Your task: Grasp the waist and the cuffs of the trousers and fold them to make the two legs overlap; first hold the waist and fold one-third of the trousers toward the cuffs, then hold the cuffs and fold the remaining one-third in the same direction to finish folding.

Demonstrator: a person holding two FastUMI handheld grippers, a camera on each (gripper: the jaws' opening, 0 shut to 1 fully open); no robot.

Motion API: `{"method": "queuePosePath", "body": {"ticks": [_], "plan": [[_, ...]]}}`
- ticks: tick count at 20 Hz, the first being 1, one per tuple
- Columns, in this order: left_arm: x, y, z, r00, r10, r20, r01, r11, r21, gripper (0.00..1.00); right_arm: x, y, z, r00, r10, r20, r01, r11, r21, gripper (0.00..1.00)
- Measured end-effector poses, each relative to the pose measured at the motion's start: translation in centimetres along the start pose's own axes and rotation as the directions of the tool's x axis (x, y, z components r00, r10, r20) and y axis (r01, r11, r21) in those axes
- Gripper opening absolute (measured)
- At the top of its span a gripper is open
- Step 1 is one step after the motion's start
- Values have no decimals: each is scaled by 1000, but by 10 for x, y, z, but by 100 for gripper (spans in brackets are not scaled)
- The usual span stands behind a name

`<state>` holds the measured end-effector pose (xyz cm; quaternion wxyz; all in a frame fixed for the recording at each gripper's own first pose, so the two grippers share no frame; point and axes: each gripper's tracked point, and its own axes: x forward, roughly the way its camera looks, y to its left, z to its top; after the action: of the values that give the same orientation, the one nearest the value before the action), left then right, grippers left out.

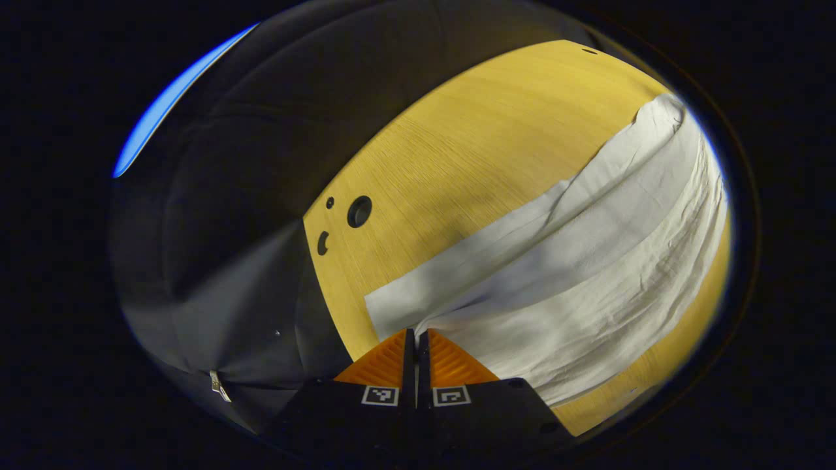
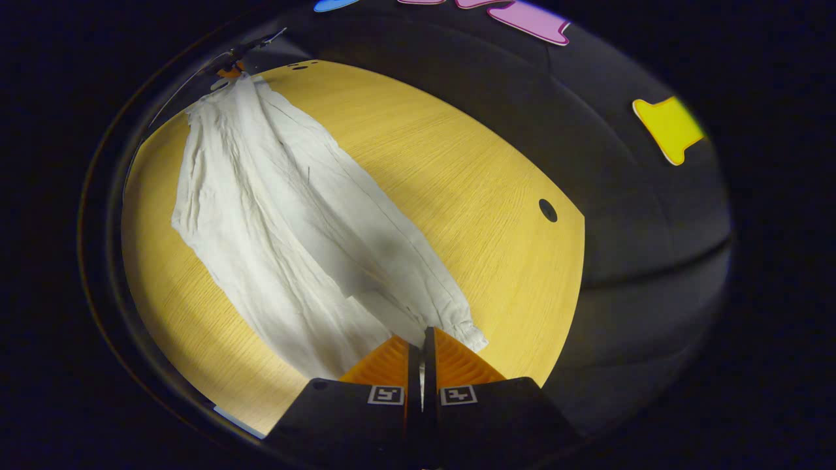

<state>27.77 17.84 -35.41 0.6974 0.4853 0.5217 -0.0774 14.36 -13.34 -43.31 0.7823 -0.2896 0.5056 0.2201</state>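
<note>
White trousers (image 1: 588, 261) lie lengthwise across the yellow wooden table (image 1: 470, 130), wrinkled, with one layer raised over the other. My left gripper (image 1: 415, 336) is shut on the cloth edge at its near end, and a flat straight hem lies just left of the fingers. In the right gripper view the trousers (image 2: 274, 222) run from the far left down to my right gripper (image 2: 422, 336), which is shut on a gathered end of the cloth. The left gripper (image 2: 228, 68) shows small at the far end, holding the fabric there.
The table has a round hole (image 1: 359, 211) and smaller slots near its left edge, and another hole (image 2: 548, 210) near the right edge. Black booth cloth (image 2: 653, 274) hangs beyond the table's edges. Bare wood (image 2: 457, 170) lies right of the trousers.
</note>
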Motion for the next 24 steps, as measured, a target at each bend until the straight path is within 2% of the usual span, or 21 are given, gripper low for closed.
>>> {"method": "queuePosePath", "body": {"ticks": [4, 8, 10, 12, 15, 16, 17, 18, 19, 20, 22, 24], "plan": [[21, -14, -4, 999, -13, -39, 13, 1000, -19, 5, 24, 0, -4, 999, 29, -45, -27, 999, 38, 6], [35, -34, -10, 996, -56, -64, 53, 997, -59, 5, 34, -2, -7, 997, 38, -65, -34, 997, 65, 10], [38, -35, -10, 998, -38, -42, 35, 998, -56, 6, 36, -1, -6, 997, 30, -70, -26, 998, 59, 13], [37, -31, -13, 999, 7, -32, -7, 1000, -2, 7, 36, -3, -6, 997, 19, -71, -16, 999, 35, 19], [36, -19, -13, 998, 65, -9, -64, 996, 61, 33, 32, -4, -4, 997, 8, -74, -5, 999, 40, 25], [34, -15, -13, 997, 82, -12, -81, 995, 64, 45, 31, -5, -2, 998, 5, -65, -2, 999, 45, 29], [32, -7, -15, 994, 106, -12, -105, 992, 71, 58, 26, -8, 0, 998, -13, -57, 16, 999, 46, 43], [31, -4, -16, 993, 117, -14, -116, 991, 71, 70, 21, -10, 0, 998, -27, -48, 29, 998, 48, 47], [27, 1, -18, 990, 139, -13, -137, 988, 70, 82, 10, -15, 0, 997, -58, -46, 60, 997, 42, 62], [22, 8, -20, 987, 158, -3, -158, 985, 64, 85, 7, -22, -5, 995, -91, -47, 93, 995, 42, 60], [9, 17, -24, 985, 171, 27, -172, 984, 41, 92, -14, -35, -10, 987, -154, -39, 157, 986, 65, 64], [-9, 24, -36, 983, 177, 47, -177, 984, 6, 96, -37, -40, -10, 981, -194, -11, 193, 968, 158, 64]]}}
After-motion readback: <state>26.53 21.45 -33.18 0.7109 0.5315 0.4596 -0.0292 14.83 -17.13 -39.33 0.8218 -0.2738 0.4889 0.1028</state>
